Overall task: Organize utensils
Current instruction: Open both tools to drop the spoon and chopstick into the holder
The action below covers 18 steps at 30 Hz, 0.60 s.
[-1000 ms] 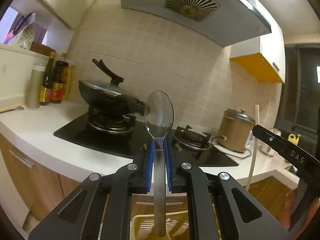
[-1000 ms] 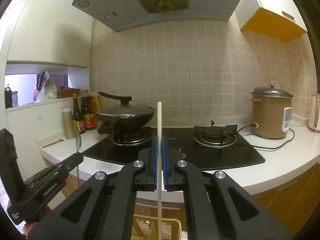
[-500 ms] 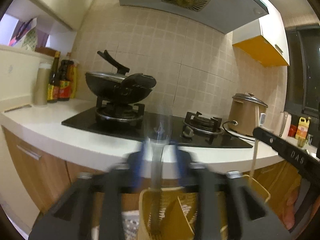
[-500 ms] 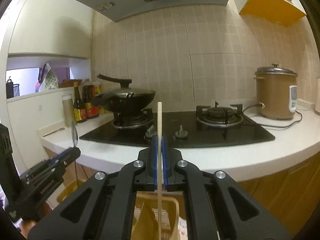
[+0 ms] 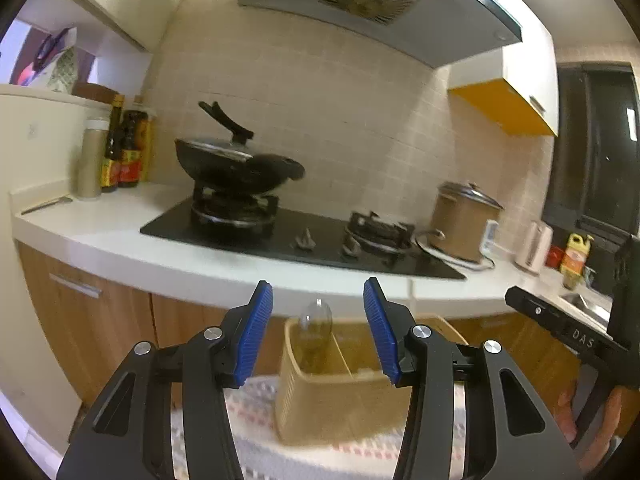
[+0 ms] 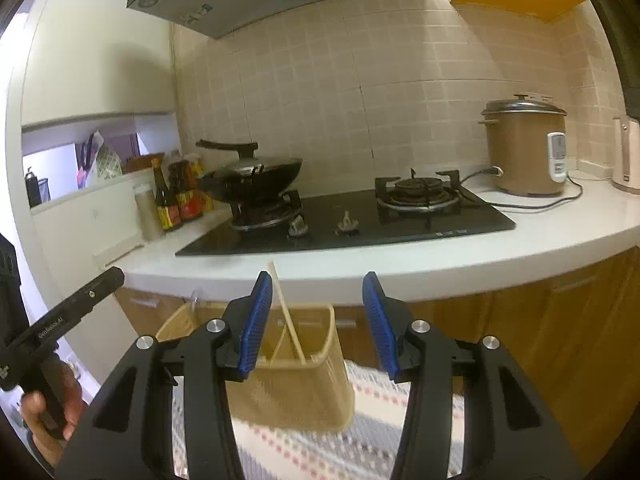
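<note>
A yellow utensil holder (image 5: 340, 396) stands on a patterned cloth in front of the counter; it also shows in the right wrist view (image 6: 296, 388). A metal spoon (image 5: 316, 320) stands in its left compartment, bowl up. A pale chopstick (image 6: 286, 314) leans in the holder's right compartment. My left gripper (image 5: 318, 332) is open and empty just above the spoon. My right gripper (image 6: 316, 320) is open and empty above the chopstick. Each gripper's body shows at the edge of the other's view.
A white counter (image 6: 400, 264) carries a black gas hob (image 6: 348, 224) with a lidded wok (image 6: 252, 172), sauce bottles (image 6: 180, 200) at the left and a brown rice cooker (image 6: 524, 148) at the right. Wooden cabinet doors (image 6: 540, 320) stand below. The patterned cloth (image 6: 380, 440) lies under the holder.
Both grippers lowered toward the holder and opened. The spoon left my left gripper and now stands in the holder. The chopstick left my right gripper and now leans in the holder.
</note>
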Available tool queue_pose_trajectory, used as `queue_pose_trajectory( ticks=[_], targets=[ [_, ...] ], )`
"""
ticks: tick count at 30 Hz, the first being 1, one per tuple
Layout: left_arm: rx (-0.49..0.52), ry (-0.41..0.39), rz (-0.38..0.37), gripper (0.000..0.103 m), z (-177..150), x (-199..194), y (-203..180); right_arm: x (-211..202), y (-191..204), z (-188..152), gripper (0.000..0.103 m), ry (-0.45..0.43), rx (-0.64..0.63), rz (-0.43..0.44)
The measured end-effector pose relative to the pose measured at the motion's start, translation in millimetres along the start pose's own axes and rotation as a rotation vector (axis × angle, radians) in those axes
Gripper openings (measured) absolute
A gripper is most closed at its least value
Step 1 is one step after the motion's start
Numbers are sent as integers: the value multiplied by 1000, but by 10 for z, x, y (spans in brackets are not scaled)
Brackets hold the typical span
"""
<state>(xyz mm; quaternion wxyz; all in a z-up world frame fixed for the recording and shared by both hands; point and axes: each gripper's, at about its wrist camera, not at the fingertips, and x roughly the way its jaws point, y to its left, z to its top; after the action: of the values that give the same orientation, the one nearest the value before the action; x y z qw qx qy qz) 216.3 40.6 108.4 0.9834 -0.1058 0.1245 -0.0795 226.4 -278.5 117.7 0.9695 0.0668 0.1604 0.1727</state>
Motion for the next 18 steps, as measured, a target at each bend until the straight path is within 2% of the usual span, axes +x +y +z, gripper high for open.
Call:
queue_pose_trajectory(
  ticks=[5, 11, 15, 18],
  targets=[
    [23, 81, -25, 47, -133, -259, -89, -416, -76, -106, 44, 11, 5, -36],
    [42, 160, -44, 50, -335, -569, -193, -747, -187, -245, 45, 71, 20, -57],
    [73, 215, -45, 50, -497, -704, -259, -826, -185, -400, 45, 149, 8, -65],
    [92, 268, -30, 52, -670, -801, -272, -802, -167, -572, 45, 256, 5, -78]
  ],
)
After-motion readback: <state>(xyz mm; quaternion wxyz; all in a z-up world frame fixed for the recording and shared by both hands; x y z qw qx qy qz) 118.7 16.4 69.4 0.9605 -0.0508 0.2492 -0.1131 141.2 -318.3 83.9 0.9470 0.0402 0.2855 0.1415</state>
